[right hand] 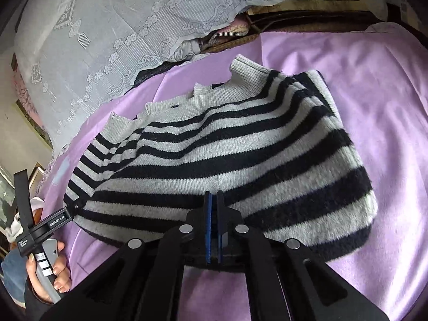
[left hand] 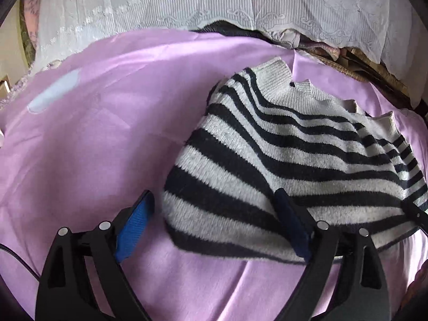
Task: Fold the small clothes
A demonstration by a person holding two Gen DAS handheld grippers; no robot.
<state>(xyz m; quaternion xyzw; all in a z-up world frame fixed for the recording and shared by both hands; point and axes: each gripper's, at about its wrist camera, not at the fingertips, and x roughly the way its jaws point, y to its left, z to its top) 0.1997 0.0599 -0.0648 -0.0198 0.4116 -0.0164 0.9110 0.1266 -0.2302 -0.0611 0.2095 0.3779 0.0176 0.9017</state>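
Note:
A small black-and-white striped knit sweater [left hand: 289,157] lies folded on a lilac sheet [left hand: 101,139], its ribbed hem away from me. My left gripper [left hand: 214,200] is open, its jaws wide apart over the sweater's near left corner, the right finger [left hand: 291,224] resting on the knit. My right gripper [right hand: 214,200] is shut, its blue pads pressed together at the sweater's [right hand: 227,149] near edge; whether fabric is pinched between them is not clear. The left gripper [right hand: 72,208] also shows in the right wrist view, at the sweater's left edge, held by a hand.
A white lace cloth [left hand: 187,2] covers the raised back behind the sheet; it also shows in the right wrist view [right hand: 107,34]. Dark and patterned fabrics [right hand: 230,34] lie under its edge. A pale patch [left hand: 53,91] marks the sheet at far left.

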